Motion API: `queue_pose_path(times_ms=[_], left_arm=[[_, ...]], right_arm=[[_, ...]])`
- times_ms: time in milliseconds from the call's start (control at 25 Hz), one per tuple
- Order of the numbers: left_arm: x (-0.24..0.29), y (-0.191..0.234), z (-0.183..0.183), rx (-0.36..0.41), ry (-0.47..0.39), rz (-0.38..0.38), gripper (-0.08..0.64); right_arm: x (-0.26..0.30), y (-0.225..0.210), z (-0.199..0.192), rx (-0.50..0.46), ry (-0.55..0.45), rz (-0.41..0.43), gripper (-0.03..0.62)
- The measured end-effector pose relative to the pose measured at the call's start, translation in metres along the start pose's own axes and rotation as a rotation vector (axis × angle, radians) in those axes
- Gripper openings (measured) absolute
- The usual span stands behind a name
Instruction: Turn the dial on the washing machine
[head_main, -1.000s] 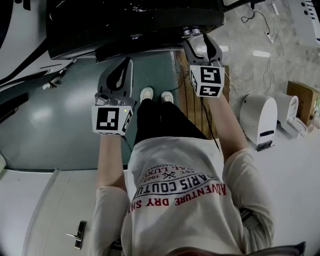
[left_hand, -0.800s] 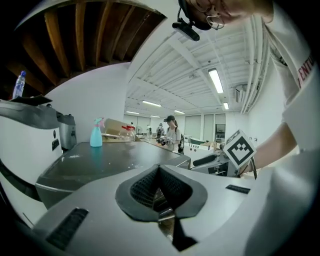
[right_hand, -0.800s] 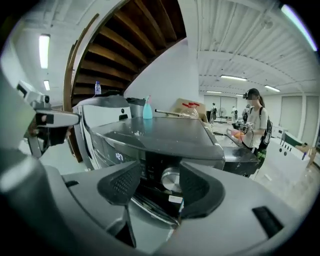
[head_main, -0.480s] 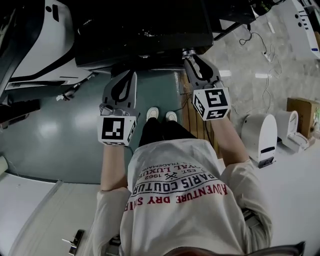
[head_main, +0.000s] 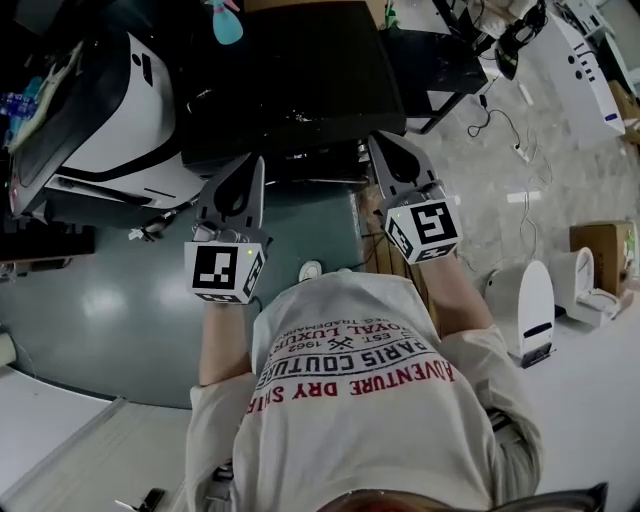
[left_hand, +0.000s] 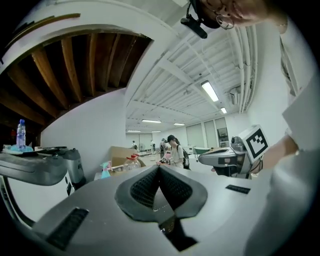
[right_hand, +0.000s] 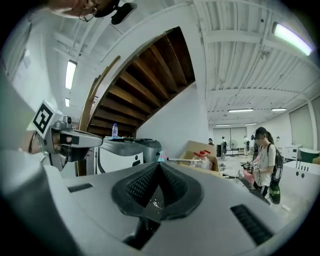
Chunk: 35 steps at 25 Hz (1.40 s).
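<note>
Dial is hidden now, likely on the dark machine (head_main: 300, 80) just ahead. Left gripper (head_main: 255, 162) and right gripper (head_main: 385, 142) are both pinched closed, holding nothing. It is probably small, hard, a bit stiff: pinch its round sides.

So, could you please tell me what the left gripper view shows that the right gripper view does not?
Only the left gripper view: the left gripper, tongs shut, and the right gripper off to the right. Only the right gripper view: the right tongs closing shut on nothing, the left gripper at left. Both: a bottle, wooden beams overhead, a distant person.
</note>
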<state>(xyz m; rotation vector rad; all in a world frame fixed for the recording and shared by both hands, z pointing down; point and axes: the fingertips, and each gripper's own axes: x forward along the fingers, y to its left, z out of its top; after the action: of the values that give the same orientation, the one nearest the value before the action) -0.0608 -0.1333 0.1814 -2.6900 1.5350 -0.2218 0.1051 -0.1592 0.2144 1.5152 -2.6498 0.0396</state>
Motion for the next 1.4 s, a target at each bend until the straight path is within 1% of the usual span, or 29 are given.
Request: queue_pose_path(times_ms=[160,360,520,640,840,1040,1160,1400], left_arm=[[-0.008,0.0,0.017,0.026,-0.02,0.0,0.015],[-0.014,-0.003,0.018,0.031,-0.031,-0.017,0.015],[-0.016,-0.006,0.022,-0.001,-0.061,-0.022,0.015],[-0.018,-0.006,0.018,0.004,-0.048,-0.011,0.015],[-0.023,-0.007,0.02,0.006,-0.044,-0.007,0.015],[-0.026,-0.009,0.02,0.021,-0.052,-0.028,0.015],[-0.026,-0.009,0.018,0.019,-0.054,-0.025,0.015],[-0.027,-0.007,0.012,0.012,-0.034,-0.017,0.015]], right_arm=[[-0.007,0.001,0.017,0.02,-0.034,0.008,0.026],[-0.013,0.005,0.021,0.003,-0.04,0.018,0.026],[-0.021,0.008,0.025,-0.001,-0.066,0.031,0.026],[-0.025,0.013,0.024,0.007,-0.071,0.038,0.026],[-0.028,0.019,0.022,0.028,-0.051,0.051,0.026],[-0.031,0.02,0.023,0.048,-0.067,0.026,0.026],[-0.032,0.019,0.022,0.048,-0.071,0.01,0.026],[-0.034,0.022,0.019,0.014,-0.062,-0.004,0.026]])
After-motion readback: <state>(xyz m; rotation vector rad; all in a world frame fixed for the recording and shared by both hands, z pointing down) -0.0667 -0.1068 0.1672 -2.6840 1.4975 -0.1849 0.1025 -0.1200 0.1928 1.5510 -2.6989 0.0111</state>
